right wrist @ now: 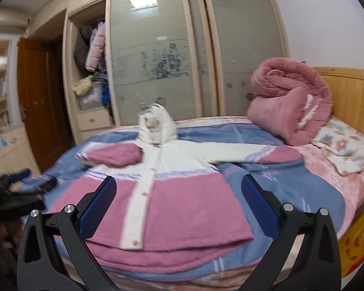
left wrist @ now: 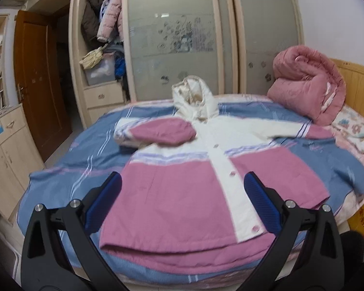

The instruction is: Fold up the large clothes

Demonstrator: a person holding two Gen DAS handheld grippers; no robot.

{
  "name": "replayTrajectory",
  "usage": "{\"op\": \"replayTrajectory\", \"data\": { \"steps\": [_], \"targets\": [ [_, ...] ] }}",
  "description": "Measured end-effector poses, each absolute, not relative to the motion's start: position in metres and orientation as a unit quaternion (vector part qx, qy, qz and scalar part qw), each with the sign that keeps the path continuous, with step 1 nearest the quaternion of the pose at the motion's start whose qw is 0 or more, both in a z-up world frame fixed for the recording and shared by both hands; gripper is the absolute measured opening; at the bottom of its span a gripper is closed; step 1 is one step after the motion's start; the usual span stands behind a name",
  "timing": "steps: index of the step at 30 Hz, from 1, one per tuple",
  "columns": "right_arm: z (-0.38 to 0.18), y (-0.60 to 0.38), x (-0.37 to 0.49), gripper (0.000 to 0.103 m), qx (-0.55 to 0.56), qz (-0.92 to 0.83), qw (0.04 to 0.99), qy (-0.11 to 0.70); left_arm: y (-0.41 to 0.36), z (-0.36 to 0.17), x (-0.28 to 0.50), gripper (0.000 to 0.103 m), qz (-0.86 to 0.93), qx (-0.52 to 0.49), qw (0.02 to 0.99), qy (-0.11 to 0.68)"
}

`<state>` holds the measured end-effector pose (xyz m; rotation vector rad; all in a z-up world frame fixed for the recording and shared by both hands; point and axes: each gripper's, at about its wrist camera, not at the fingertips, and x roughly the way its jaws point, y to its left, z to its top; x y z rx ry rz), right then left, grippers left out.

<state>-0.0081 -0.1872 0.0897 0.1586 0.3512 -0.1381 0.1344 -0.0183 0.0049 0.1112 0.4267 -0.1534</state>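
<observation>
1. Left wrist view: the left gripper (left wrist: 182, 194) hangs over the near hem of the coat, its two blue-padded fingers (left wrist: 105, 201) spread wide apart and grasping nothing.
2. Between those fingers lies the coat (left wrist: 172, 194), pink below and white above, spread front-up on the bed with its white button strip running from near to far.
3. The coat's left sleeve (left wrist: 157, 133) is folded in across the chest, pink cuff end pointing right; the right sleeve (left wrist: 279, 128) stretches out flat to the right.
4. The white hood (left wrist: 194, 97) stands up at the far end of the coat.
5. Under it all is a blue striped bedspread (left wrist: 85, 152) covering the bed.
6. Far right on the bed, a rolled pink quilt (left wrist: 305, 84) sits against the yellow wooden headboard (left wrist: 359, 82).
7. Right wrist view: the right gripper (right wrist: 178, 198) is likewise released, fingers (right wrist: 257, 206) wide apart and empty, above the coat's (right wrist: 182, 206) right half near the hem.
8. The left gripper (right wrist: 24, 184) shows blurred at the left edge, beside the coat's left side.
9. Behind the bed stands a wardrobe (right wrist: 157, 60) with frosted sliding doors, its left compartment open and stuffed with clothes; a brown door (right wrist: 38, 101) is farther left.
</observation>
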Motion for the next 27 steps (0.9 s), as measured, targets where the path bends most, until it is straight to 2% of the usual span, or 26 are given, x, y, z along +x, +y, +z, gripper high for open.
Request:
{"op": "replayTrajectory", "data": {
  "steps": [5, 8, 10, 13, 16, 19, 20, 27],
  "targets": [
    [0.122, -0.187, 0.044, 0.102, 0.105, -0.012, 0.968, 0.226, -0.019, 0.008, 0.143, 0.101, -0.103, 0.036, 0.965, 0.238],
    [0.116, -0.183, 0.091, 0.102, 0.131, 0.032, 0.953, 0.271, -0.014, -0.010, 0.152, 0.101, -0.086, 0.044, 0.964, 0.249],
    [0.102, -0.184, 0.141, 0.102, 0.194, 0.096, 0.925, 0.312, -0.010, -0.014, 0.157, 0.101, -0.079, 0.055, 0.964, 0.250],
    [0.067, -0.186, 0.219, 0.102, 0.297, 0.149, 0.873, 0.358, 0.014, -0.015, 0.163, 0.101, -0.046, 0.017, 0.974, 0.220],
    [0.014, -0.182, 0.297, 0.101, 0.391, 0.164, 0.808, 0.410, 0.031, -0.022, 0.172, 0.101, -0.067, -0.013, 0.971, 0.231],
    [-0.038, -0.173, 0.362, 0.092, 0.450, 0.149, 0.765, 0.435, 0.045, -0.033, 0.179, 0.101, -0.088, -0.038, 0.968, 0.231],
    [-0.053, -0.168, 0.381, 0.087, 0.465, 0.150, 0.754, 0.439, 0.048, -0.038, 0.182, 0.101, -0.087, -0.036, 0.968, 0.233],
    [-0.098, -0.141, 0.467, 0.079, 0.464, 0.100, 0.750, 0.461, 0.055, -0.058, 0.199, 0.101, -0.089, -0.019, 0.968, 0.236]
  ]
}}
